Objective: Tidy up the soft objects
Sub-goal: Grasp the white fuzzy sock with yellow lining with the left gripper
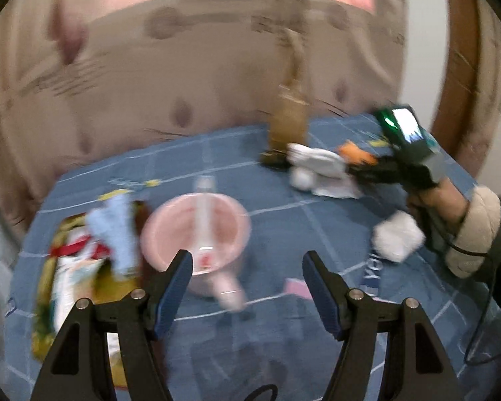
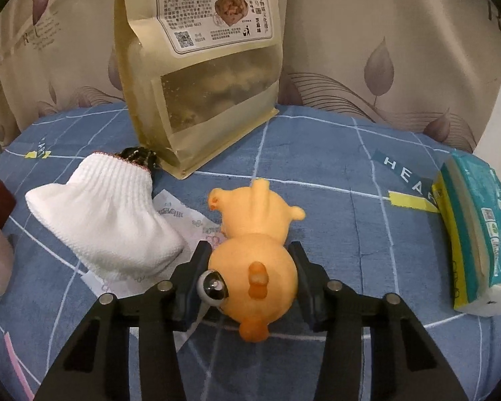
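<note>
Clamped between the black fingers of the right gripper (image 2: 252, 279): an orange rubber duck toy (image 2: 255, 250), lying upside down on the blue grid-patterned bedsheet (image 2: 334, 167), head toward the camera, one glossy eye beside the left finger. Probably light, hollow and squashy; likely to bulge or pop out if squeezed on the round head, so better taken at the widest part of the head, where the pads sit now, with gentle pressure. Just left of the duck, a white ribbed sock (image 2: 107, 217) resting partly on a printed paper slip (image 2: 183, 214), limp and best pinched at a fold. Behind both, an upright kraft snack pouch (image 2: 200, 67); well right, a teal tissue pack (image 2: 474, 234).

Seen from the left wrist, heavily blurred: left gripper (image 1: 247, 269) with jaws wide apart and holding nothing, hovering over a pink plastic bowl (image 1: 170, 230) with a white tube across it. Beside the bowl, a pale blue soft cloth (image 1: 115, 230) draped on a yellow package (image 1: 66, 287). Near the person's right hand (image 1: 441, 197), a white fluffy item (image 1: 399, 235), too blurred to identify.
</note>
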Motion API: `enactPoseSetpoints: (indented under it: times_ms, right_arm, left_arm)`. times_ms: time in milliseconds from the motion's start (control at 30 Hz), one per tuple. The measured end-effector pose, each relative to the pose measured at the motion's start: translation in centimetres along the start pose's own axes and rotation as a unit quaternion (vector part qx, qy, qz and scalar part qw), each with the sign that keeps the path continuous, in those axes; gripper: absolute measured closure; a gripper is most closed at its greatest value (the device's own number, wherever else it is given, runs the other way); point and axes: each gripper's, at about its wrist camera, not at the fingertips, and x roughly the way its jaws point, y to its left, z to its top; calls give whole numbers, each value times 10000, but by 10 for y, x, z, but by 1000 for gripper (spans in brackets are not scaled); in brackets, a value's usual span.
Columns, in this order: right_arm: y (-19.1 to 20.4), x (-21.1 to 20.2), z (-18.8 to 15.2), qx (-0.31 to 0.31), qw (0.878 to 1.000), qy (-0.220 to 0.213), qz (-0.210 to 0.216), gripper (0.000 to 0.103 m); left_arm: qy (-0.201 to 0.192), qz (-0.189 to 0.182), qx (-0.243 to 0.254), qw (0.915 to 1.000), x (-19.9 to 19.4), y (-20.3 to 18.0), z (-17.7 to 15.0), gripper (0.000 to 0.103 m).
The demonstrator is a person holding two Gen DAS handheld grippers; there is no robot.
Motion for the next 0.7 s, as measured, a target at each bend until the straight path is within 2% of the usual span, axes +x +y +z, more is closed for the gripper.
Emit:
enactPoseSetpoints:
  times_ms: [133,333,500,700]
  right_arm:
    - [-8,-13,-11,-7,9999,-46,-105,60]
    - [-40,-39,-44,298,9993,31,-240,61]
    - [-54,-63,-66,420,9983,-32,-407,61]
    - [-65,-68,-76,695,9968,-128,-363,61]
  left_arm:
    - [182,-472,297,9983,23,-40,6,33]
    - [326,-1151,687,9904,44,-92,13,33]
    - [521,-1616,705,9830,60,-121,19,33]
    - [669,-1571,1032,9799,78,-150,20,33]
